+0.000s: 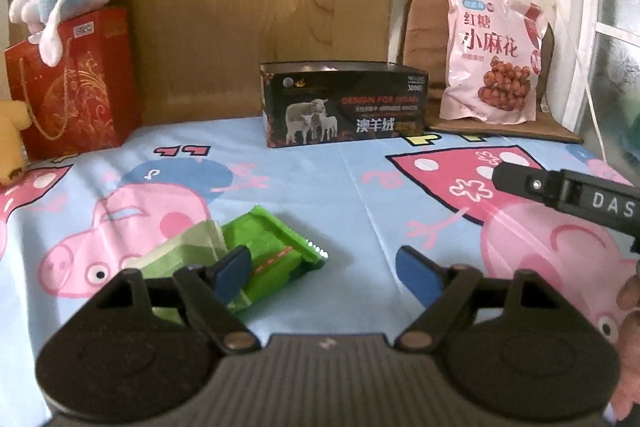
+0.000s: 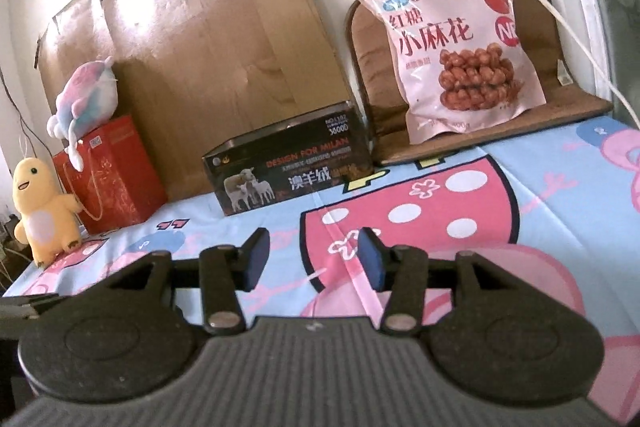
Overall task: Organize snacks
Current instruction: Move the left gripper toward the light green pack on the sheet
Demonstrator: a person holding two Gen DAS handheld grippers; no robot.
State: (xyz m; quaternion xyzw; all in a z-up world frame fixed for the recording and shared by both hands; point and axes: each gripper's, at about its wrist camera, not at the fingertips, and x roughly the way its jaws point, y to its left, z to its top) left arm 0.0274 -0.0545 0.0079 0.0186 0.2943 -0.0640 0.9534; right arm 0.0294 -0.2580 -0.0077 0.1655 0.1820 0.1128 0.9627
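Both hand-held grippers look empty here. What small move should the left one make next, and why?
Probably ease the left hand-held gripper left and down over the green snack packets. Its jaws stand open and empty, the packets lie loose on the cartoon sheet partly behind its left finger, and the open black box waits behind.

We see cartoon-pig sheet [image 1: 344,187] covering surface. On it: green snack packets [image 1: 256,251] up front, black box [image 1: 344,107] at back, red gift bag [image 1: 76,83] and yellow plush [image 2: 46,203] left, brown pad [image 1: 508,131] right.
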